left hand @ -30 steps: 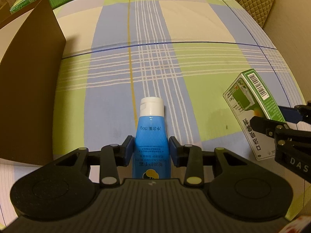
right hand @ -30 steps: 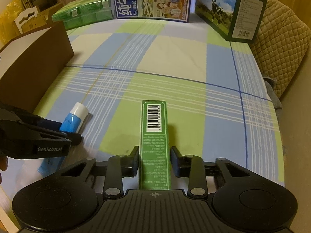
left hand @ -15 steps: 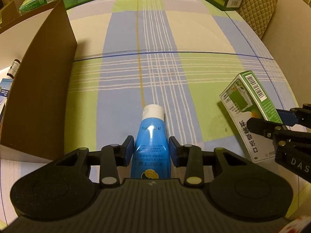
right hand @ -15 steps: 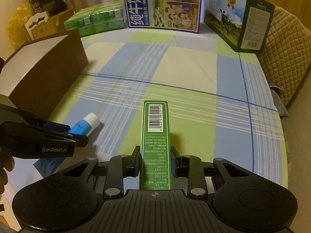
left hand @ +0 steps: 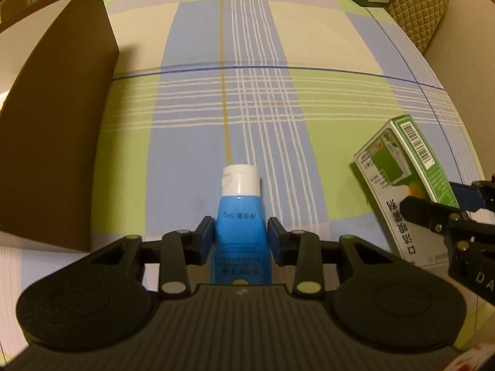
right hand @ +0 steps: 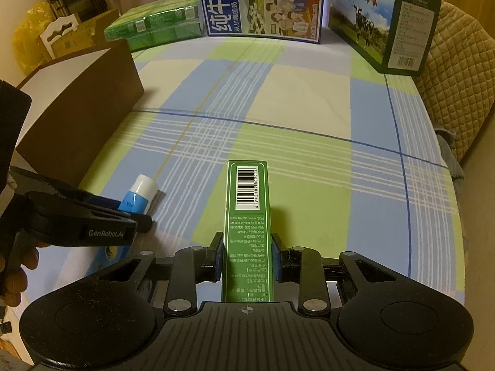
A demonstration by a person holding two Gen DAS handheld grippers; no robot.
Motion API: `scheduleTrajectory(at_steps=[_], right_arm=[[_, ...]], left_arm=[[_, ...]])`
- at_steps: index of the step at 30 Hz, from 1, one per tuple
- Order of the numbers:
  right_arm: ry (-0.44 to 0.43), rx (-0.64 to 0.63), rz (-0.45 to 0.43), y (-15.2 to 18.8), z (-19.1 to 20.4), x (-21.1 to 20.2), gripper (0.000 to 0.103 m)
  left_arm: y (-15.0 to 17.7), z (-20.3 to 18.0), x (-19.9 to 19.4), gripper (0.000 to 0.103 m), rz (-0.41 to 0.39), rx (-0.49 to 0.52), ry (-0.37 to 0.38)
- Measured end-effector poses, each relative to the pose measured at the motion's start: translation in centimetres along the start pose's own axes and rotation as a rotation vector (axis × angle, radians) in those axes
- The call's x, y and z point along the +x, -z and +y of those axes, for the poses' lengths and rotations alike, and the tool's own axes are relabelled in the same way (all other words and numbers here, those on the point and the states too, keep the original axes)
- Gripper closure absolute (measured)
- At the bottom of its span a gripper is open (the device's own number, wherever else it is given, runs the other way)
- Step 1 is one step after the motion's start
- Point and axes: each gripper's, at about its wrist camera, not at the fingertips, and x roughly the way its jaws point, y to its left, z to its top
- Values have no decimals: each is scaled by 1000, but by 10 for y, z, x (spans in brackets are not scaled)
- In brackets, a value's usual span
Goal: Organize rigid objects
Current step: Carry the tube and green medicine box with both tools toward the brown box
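My left gripper (left hand: 240, 237) is shut on a blue tube with a white cap (left hand: 239, 213), cap pointing forward, held above the plaid cloth. The tube also shows in the right wrist view (right hand: 137, 196), held by the left gripper (right hand: 136, 221). My right gripper (right hand: 247, 258) is shut on a long green box with a barcode (right hand: 247, 216), held above the cloth. In the left wrist view the green box (left hand: 402, 182) is at the right with the right gripper (left hand: 433, 207) on it.
An open brown cardboard box (left hand: 58, 117) (right hand: 77, 105) stands at the left. Green packs (right hand: 154, 24), a blue milk carton box (right hand: 263, 0) and a dark green milk box (right hand: 386, 21) line the far edge. A quilted chair (right hand: 454, 71) is at the right.
Both grippers have risen and moved slightly forward with their objects. The brown box now looks nearer in the left wrist view.
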Motion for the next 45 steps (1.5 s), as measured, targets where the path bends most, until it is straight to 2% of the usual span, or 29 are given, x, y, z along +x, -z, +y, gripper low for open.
scheduleTrajectory(at_steps=[11, 26, 34, 45], right_arm=[[-8, -6, -12, -4, 2, -6, 76], [-45, -33, -71, -29, 34, -29, 76], [-74, -51, -119, -48, 62, -43, 76], [-167, -83, -170, -86, 123, -52, 76]], left_arm=[[1, 0, -18, 72, -39, 22, 6], [-11, 17, -70, 72, -153, 7, 31], [-13, 39, -104, 72, -221, -7, 34], [-13, 96, -141, 72, -278, -46, -3]])
